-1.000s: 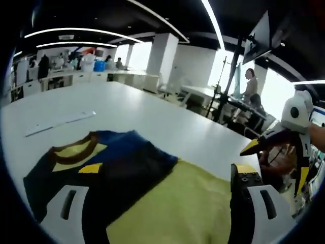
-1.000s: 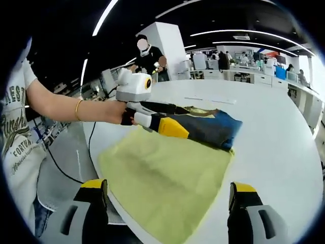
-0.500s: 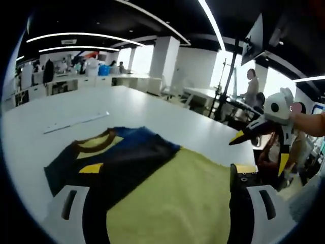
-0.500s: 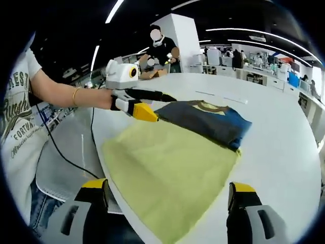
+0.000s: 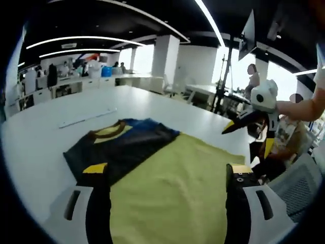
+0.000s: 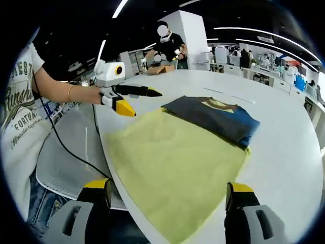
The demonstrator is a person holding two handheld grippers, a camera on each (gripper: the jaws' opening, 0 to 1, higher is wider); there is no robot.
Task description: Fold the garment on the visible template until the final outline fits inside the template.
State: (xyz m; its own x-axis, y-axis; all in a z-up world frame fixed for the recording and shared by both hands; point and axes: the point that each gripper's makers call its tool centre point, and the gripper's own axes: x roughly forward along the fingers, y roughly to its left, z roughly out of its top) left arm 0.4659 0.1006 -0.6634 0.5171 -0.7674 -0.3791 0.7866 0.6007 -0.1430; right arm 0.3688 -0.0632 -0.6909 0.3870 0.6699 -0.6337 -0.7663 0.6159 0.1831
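A dark navy garment with a yellow collar lies folded at the far end of a yellow-green template cloth on the white table. My left gripper hangs open over the cloth's near part, nothing between its jaws. The right gripper comes in from the right, open, beyond the cloth's corner. In the right gripper view the garment rests on the cloth. My right gripper is open over the near edge. The left gripper is open beside the cloth's left corner, clear of the garment.
A thin white strip lies on the table beyond the garment. A grey chair stands off the table's edge beside the person holding the grippers. Other people and desks fill the background.
The left gripper has drawn back from the garment's edge to beside the cloth's corner. Both grippers have pulled away, so more of the cloth and garment shows. The garment lies still.
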